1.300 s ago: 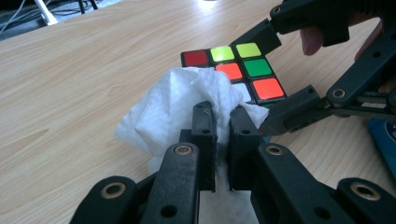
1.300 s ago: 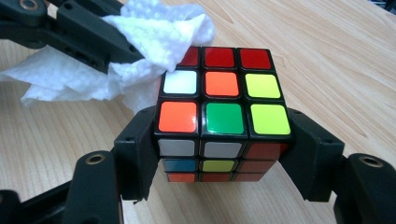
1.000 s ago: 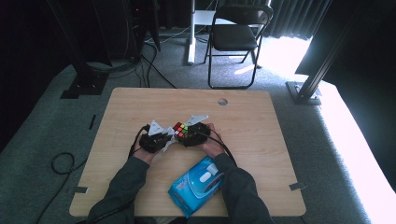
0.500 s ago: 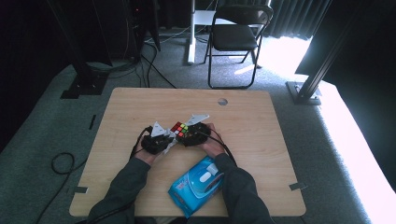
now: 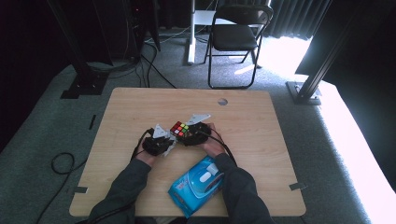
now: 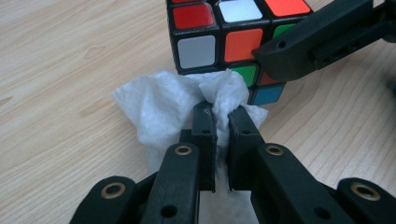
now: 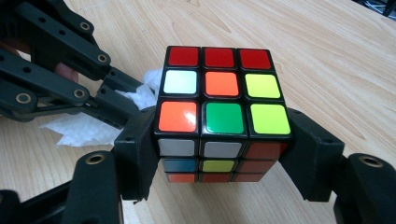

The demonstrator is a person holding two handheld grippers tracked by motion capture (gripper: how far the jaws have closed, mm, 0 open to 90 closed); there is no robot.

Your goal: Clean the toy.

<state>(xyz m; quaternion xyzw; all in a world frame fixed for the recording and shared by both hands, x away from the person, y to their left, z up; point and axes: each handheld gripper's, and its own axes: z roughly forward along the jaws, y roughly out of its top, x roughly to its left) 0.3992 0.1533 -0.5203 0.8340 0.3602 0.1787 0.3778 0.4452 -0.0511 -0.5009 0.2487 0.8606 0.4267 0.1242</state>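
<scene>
Wooden table (image 5: 261, 126) is carrying the puzzle cube (image 5: 180, 129) near its centre, well clear of every edge. The right gripper (image 7: 219, 154) is clamping the cube on two opposite sides. The left gripper (image 6: 222, 119) is pinching a white wipe (image 6: 163, 105) against the cube's side. A blue wipe pack (image 5: 198, 184) is lying near the front edge.
</scene>
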